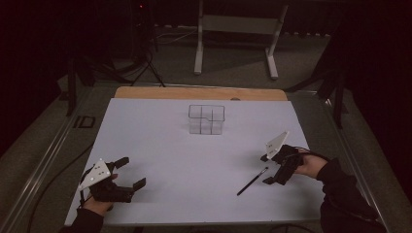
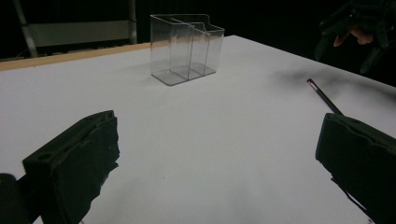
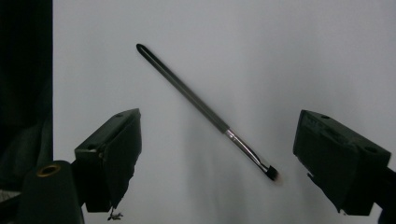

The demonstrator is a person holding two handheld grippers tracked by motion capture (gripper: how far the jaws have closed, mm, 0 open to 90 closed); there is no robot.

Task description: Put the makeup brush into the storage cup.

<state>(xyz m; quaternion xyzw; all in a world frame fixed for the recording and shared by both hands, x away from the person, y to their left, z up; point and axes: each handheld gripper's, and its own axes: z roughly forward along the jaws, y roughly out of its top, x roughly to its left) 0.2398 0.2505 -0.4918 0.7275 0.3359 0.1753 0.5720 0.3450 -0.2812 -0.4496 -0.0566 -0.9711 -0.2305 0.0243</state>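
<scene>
Nothing is picked up yet: the brush (image 1: 252, 181) lies flat on the tabletop (image 1: 160, 145), at five o'clock from the clear organiser (image 1: 206, 119), which looks empty. Right gripper (image 1: 272, 169) hovers just beside it, jaws wide; left gripper (image 1: 131, 172) idles wide open. Grasp and placing remain.

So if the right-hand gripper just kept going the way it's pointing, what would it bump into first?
Most likely the thin black makeup brush lying flat on the white table. In the right gripper view it lies slantwise between the open jaws of the right gripper, bristle end nearest. How far ahead is hard to judge.
</scene>
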